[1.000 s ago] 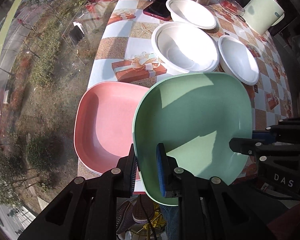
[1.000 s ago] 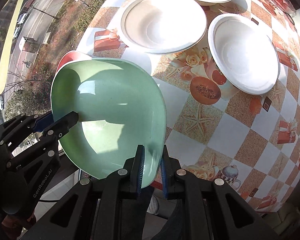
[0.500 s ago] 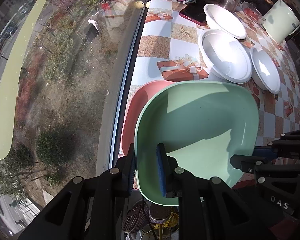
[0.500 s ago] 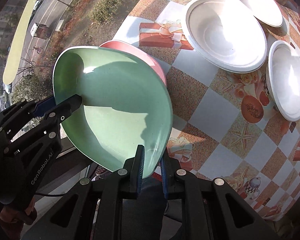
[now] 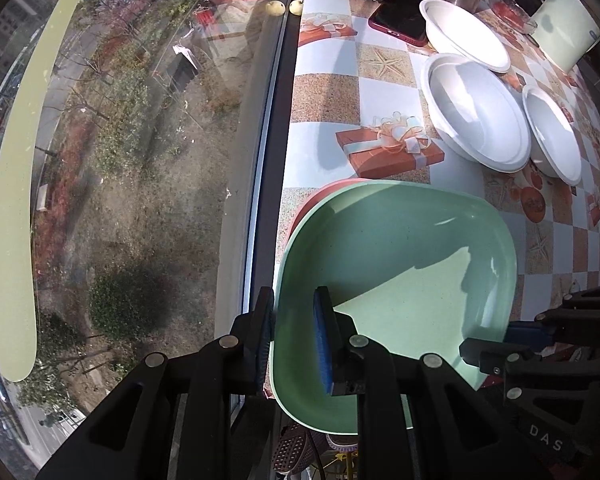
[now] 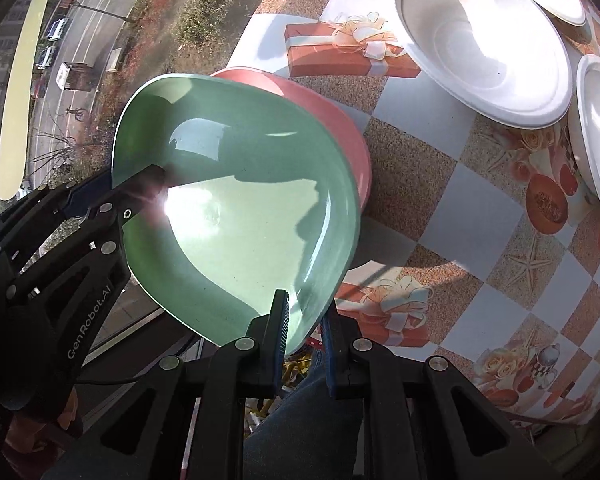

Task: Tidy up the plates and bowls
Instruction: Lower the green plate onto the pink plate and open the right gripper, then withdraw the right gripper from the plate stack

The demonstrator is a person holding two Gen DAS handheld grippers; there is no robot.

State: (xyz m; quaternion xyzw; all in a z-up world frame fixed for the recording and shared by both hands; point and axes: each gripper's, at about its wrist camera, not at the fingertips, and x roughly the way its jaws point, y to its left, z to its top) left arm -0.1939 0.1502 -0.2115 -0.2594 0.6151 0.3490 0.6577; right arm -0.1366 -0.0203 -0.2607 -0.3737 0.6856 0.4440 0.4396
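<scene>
A square green plate (image 5: 400, 280) hangs level between both grippers, just above a pink plate (image 5: 320, 194) at the table's near left corner. Only the pink plate's far rim (image 6: 340, 128) shows past the green plate (image 6: 240, 200). My left gripper (image 5: 294, 300) is shut on the green plate's left rim, one pad inside and one outside. My right gripper (image 6: 304, 312) is shut on the opposite rim. Each gripper also shows in the other's view: the right gripper (image 5: 488, 340) and the left gripper (image 6: 140, 178). Whether the two plates touch is hidden.
Three white bowls stand farther back: a large bowl (image 5: 476, 112), a small bowl (image 5: 552, 132) and a far bowl (image 5: 464, 40). A red phone (image 5: 400, 24) and a pale green mug (image 5: 568, 36) lie beyond. The table's left edge meets a window frame (image 5: 264, 160).
Both grippers have carried the green plate leftward and a little down over the pink plate, which was mostly uncovered a second ago and now shows only its far rim.
</scene>
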